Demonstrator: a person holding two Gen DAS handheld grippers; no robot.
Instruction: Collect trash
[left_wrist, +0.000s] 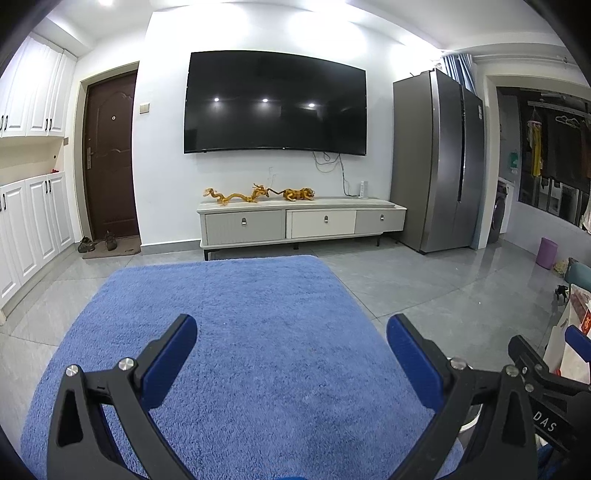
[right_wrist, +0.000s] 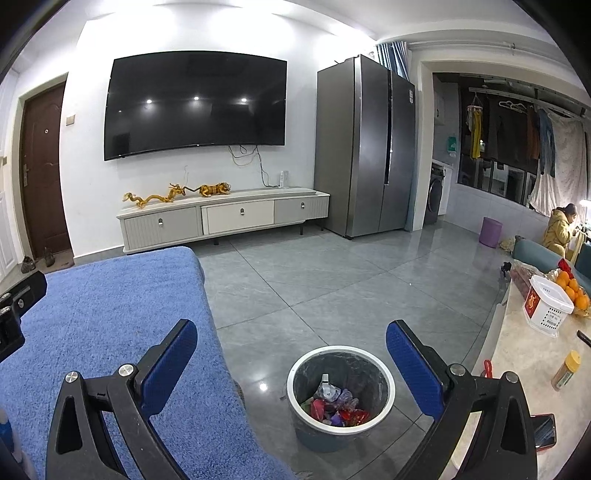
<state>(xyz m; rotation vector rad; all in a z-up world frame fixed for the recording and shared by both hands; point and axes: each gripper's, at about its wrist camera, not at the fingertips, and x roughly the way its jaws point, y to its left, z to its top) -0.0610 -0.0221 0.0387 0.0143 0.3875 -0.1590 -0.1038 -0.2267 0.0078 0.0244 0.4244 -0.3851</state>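
The right gripper (right_wrist: 291, 363) is spread wide and holds nothing, poised above the bin (right_wrist: 340, 397), which stands on the grey tiled floor (right_wrist: 332, 280) near the right edge of the blue rug (right_wrist: 110, 332). The left gripper (left_wrist: 291, 358) is likewise spread and empty, over the middle of that rug. The trash (right_wrist: 336, 404), a heap of coloured wrappers, lies in the bottom of the lined bin, and I see no loose litter on the rug or the tiles. To my eye the collecting looks done or between pieces; the next move calls for finding any scrap left, perhaps on the table (right_wrist: 524, 365) at the right, where a small jar (right_wrist: 565, 371) and a white box (right_wrist: 546, 306) stand. Far off, a television (right_wrist: 195, 105) hangs over a low cabinet (right_wrist: 225, 218), with a fridge (right_wrist: 364, 147) to its right.
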